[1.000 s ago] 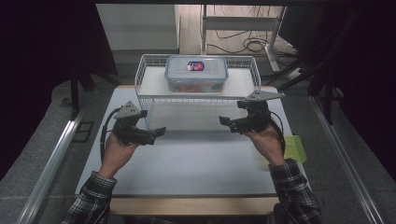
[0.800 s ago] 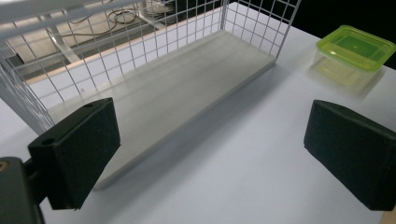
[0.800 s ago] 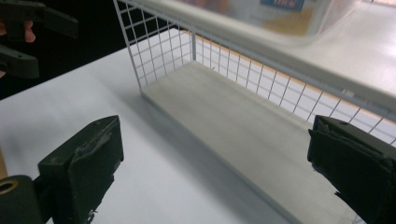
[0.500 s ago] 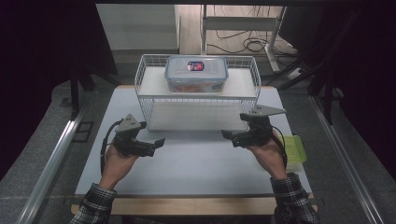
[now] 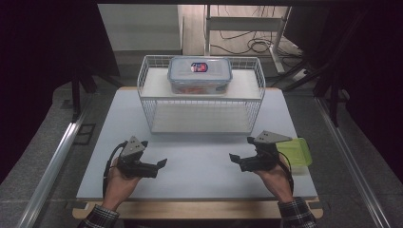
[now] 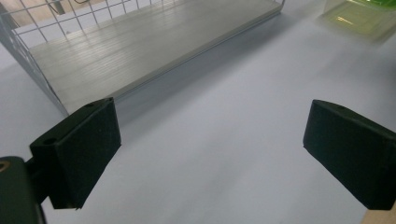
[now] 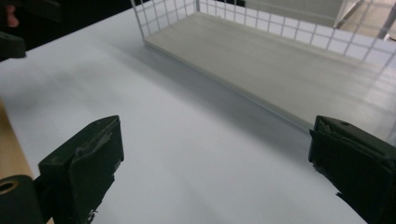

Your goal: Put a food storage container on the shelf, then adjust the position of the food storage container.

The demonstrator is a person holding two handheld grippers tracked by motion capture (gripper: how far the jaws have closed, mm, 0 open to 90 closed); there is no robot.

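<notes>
A white wire shelf rack (image 5: pixel 202 111) stands at the middle back of the white table (image 5: pixel 199 166). On its upper shelf sits a clear lidded food box (image 5: pixel 199 74) with a red and blue label. My left gripper (image 5: pixel 160 164) hovers low over the table's front left, open and empty, pointing right. My right gripper (image 5: pixel 235 158) hovers at the front right, open and empty, pointing left. In the left gripper view the jaws (image 6: pixel 210 149) stand wide apart over bare table, with the rack's lower shelf (image 6: pixel 140 51) beyond. The right gripper view shows its jaws (image 7: pixel 215 158) wide apart too, facing the rack (image 7: pixel 280 60).
A green translucent lid (image 5: pixel 295 152) lies at the table's right edge, just behind my right gripper; it also appears far off as a green lid (image 6: pixel 359 16) in the left gripper view. Metal rails run along both sides of the table. A wooden strip edges the front.
Both grippers have drawn back from the rack toward the table's front edge, still open and empty. The rack and box have not moved.
</notes>
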